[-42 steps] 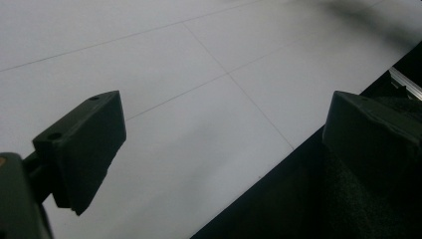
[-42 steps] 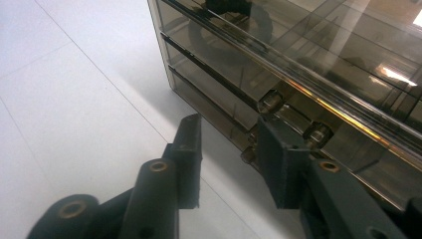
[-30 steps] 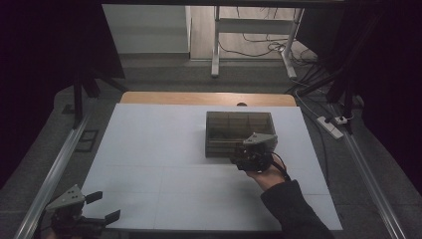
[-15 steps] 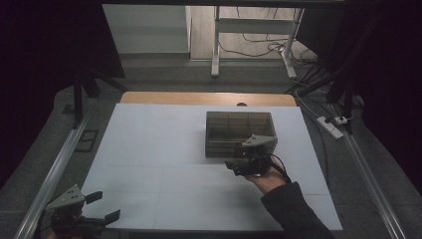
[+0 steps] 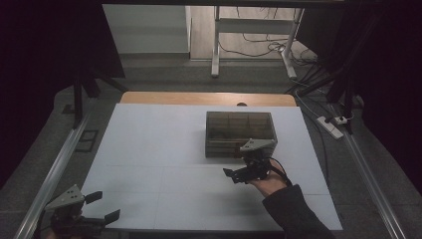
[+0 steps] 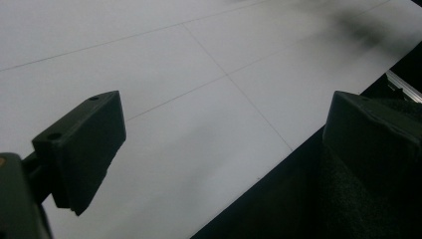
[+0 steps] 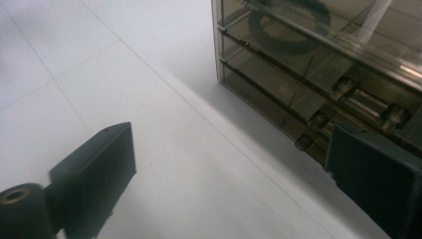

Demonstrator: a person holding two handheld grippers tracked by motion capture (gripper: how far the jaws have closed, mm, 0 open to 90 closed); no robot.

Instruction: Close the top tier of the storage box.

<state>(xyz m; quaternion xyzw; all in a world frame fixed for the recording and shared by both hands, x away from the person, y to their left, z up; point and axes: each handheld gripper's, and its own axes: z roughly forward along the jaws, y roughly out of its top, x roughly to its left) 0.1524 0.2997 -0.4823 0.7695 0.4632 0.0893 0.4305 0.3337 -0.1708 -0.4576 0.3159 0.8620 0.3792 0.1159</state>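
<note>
white table [image 5: 164, 149], right hand-held gripper [image 5: 234, 176] level, jaws apart, beside smoked organiser box [image 5: 239, 132]

A smoky, see-through brown box [image 5: 240, 133] sits on a white table [image 5: 149, 149] crossed by thin grey lines; beside the box, black grippers [image 5: 234, 177].
</note>
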